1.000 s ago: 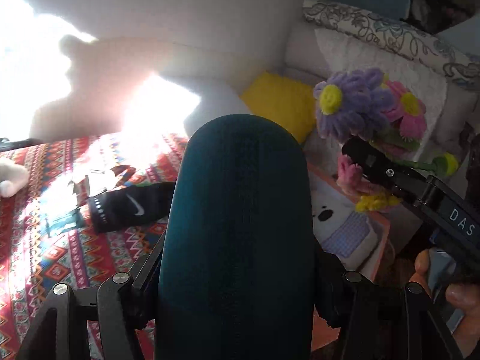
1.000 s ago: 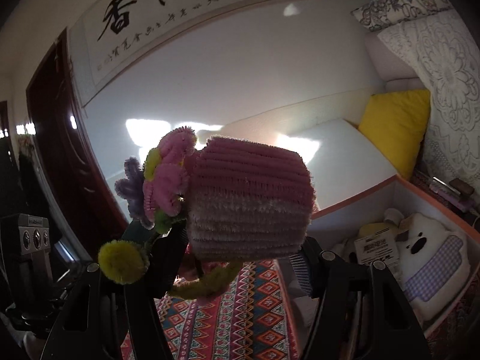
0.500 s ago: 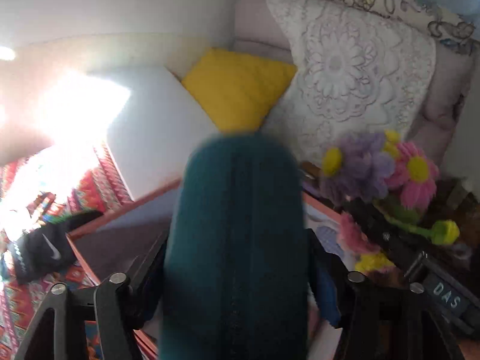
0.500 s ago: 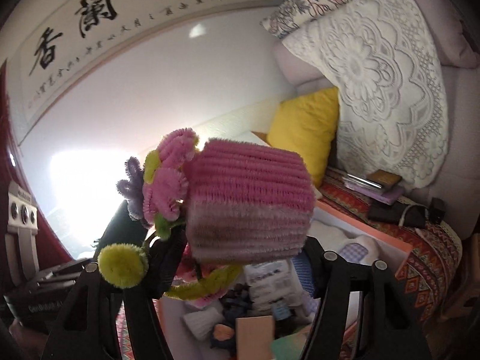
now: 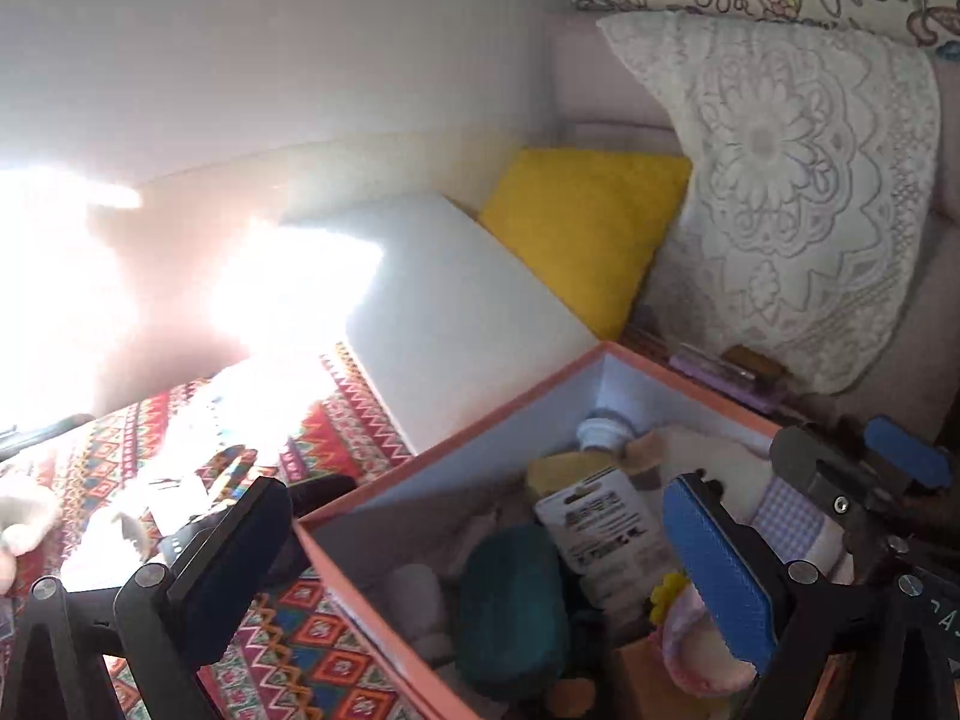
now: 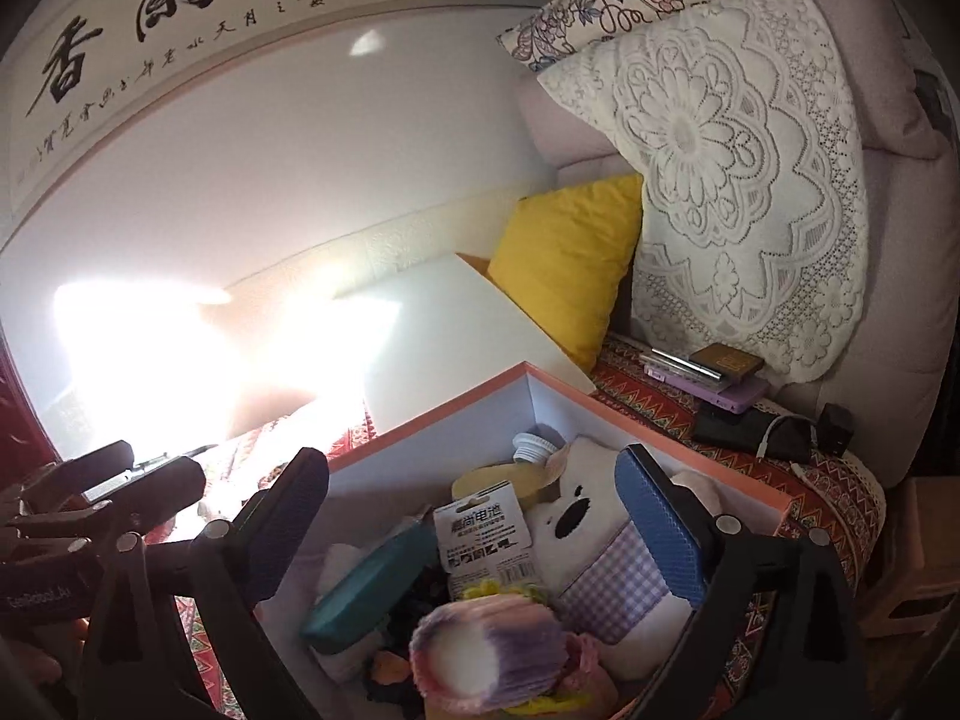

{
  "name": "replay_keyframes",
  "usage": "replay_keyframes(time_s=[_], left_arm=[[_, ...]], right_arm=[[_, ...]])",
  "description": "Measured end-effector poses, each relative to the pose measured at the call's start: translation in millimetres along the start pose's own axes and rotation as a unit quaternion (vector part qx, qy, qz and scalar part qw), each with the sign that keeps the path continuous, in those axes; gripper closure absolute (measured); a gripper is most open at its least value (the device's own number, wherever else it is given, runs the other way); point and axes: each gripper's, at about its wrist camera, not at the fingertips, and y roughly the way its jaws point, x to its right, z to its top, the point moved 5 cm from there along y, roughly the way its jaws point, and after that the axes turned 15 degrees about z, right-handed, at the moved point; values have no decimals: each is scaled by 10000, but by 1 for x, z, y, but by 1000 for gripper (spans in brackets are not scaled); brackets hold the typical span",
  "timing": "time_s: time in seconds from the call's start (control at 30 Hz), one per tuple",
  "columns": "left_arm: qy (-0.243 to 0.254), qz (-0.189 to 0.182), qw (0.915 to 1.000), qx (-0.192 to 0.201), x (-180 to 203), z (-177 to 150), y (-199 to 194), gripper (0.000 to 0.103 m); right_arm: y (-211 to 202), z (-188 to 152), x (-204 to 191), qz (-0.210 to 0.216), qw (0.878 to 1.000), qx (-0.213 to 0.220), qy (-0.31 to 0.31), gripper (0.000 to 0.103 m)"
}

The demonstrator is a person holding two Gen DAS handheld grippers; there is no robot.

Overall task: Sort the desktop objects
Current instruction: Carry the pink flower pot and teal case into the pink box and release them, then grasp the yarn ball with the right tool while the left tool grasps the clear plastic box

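An orange-rimmed box holds several items. A teal case lies inside it, below my left gripper, whose jaws are opening with nothing pressed between the pads. The pink fuzzy flower pot lies blurred in the box's near end, under my right gripper, whose jaws are also opening and touch nothing. Beside the two things sit a battery pack and a white bear plush. Each gripper shows at the edge of the other's view.
The box stands on a red patterned cloth. A white board leans behind it, with a yellow cushion and a lace pillow. A purple notebook stack and black chargers lie to the right.
Both grippers have swung over the box and opened. The teal case has left the left jaws and the pink flower pot the right jaws; both now lie in the box.
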Motion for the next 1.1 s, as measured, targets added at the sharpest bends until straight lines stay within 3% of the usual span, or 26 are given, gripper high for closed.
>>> replay_keyframes(time_s=[0.27,0.43,0.67,0.73,0.8,0.87,1.1], left_arm=[[-333,328,9986,-258,-77,-34,3,1],[-606,902,9916,-706,-158,-84,16,1],[-1025,1870,9671,-1386,-294,-165,55,1],[-1279,2131,9547,-1637,-335,-187,77,1],[-1753,2328,9368,-1936,-375,-207,103,1],[-2141,2304,9257,-2103,-403,-222,127,1],[-2012,2418,9204,-2323,-440,-230,207,1]], right_arm=[[24,-7,-61,295,9993,-107,-204,4],[52,-24,-117,610,9966,-328,-450,3],[109,-70,-210,1084,9827,-938,-1173,3],[128,-87,-233,1234,9754,-1216,-1361,3],[147,-105,-250,1327,9691,-1507,-1433,3],[165,-120,-263,1369,9645,-1734,-1446,3],[215,-148,-292,1494,9520,-2110,-1636,3]])
